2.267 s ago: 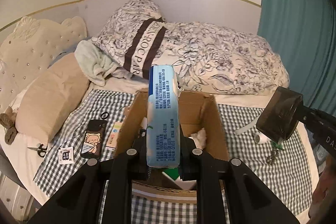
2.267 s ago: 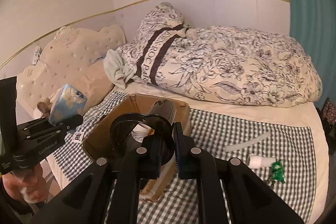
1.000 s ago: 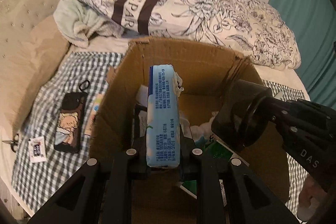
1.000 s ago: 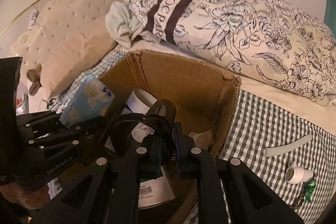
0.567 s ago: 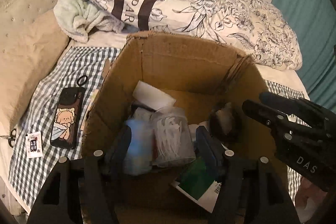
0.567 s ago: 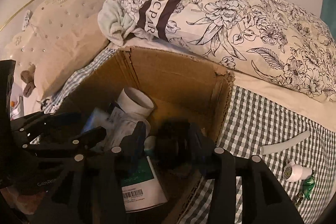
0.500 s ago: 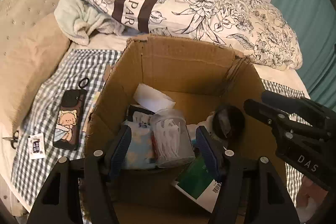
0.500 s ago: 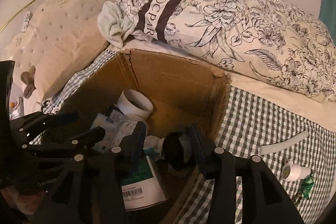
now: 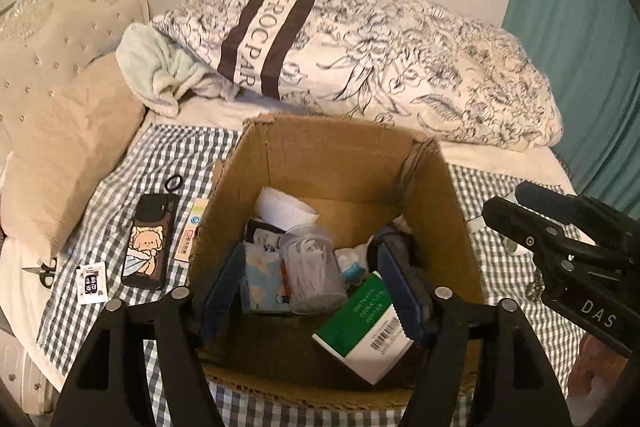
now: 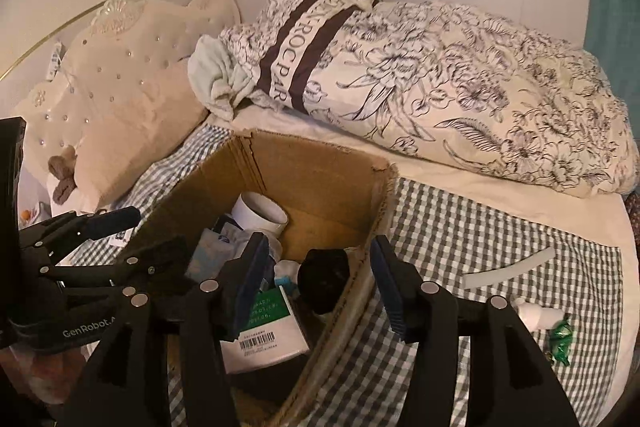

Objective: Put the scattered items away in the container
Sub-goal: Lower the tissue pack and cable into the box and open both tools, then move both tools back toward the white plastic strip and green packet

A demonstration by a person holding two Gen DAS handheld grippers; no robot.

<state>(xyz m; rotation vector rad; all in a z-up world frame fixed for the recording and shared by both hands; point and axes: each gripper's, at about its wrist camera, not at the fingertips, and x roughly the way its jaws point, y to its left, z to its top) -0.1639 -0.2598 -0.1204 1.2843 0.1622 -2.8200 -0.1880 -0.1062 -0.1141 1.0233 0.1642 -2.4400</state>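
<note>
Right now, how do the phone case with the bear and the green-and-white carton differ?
The phone case lies flat on the checked cloth, outside the cardboard box; the green-and-white carton leans tilted inside it. The case is dark with a cartoon bear; the carton bears a barcode. Both are flat and rectangular.

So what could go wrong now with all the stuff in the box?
The cardboard box is crowded: the next item may land on the clear jar or black tape roll and bounce out. The phone lies flat, so it may be hard to pinch.
</note>
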